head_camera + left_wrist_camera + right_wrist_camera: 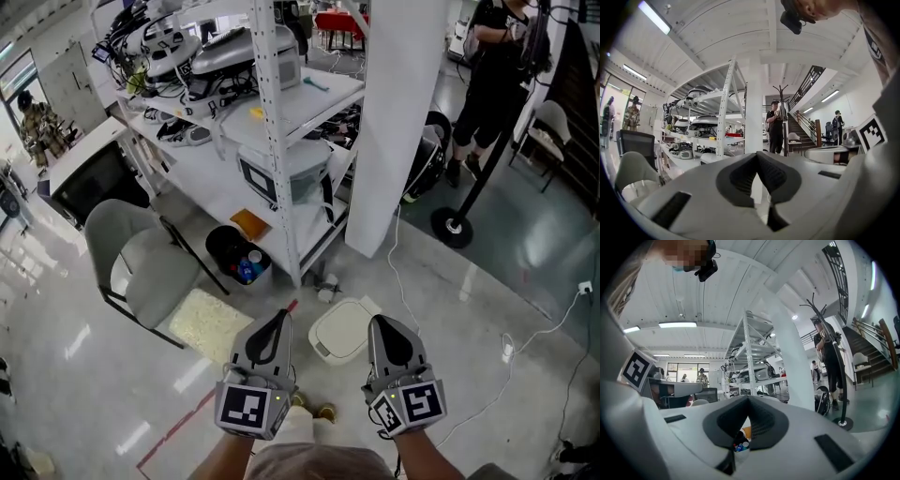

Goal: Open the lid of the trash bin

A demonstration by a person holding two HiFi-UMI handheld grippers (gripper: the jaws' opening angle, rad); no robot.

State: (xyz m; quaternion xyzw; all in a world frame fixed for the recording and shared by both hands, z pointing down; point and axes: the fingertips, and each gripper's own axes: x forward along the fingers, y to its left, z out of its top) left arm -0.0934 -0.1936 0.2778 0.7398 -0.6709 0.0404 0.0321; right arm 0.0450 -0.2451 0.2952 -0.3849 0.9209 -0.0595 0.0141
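The white trash bin [339, 330] shows only in the head view, and the right gripper [380, 323] covers its right edge. In both gripper views the grippers' own bodies fill the lower half and hide the floor. Small blue and red bits [739, 445] show through the slit under the right gripper's fingers [764, 420]. They are possibly bottles but too small to tell. The bottom edge cuts off the person's forearms [230, 459].

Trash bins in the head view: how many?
2. A white bin, lid shut, on the floor at lower centre; a black open bin by the shelving. Others may be hidden.
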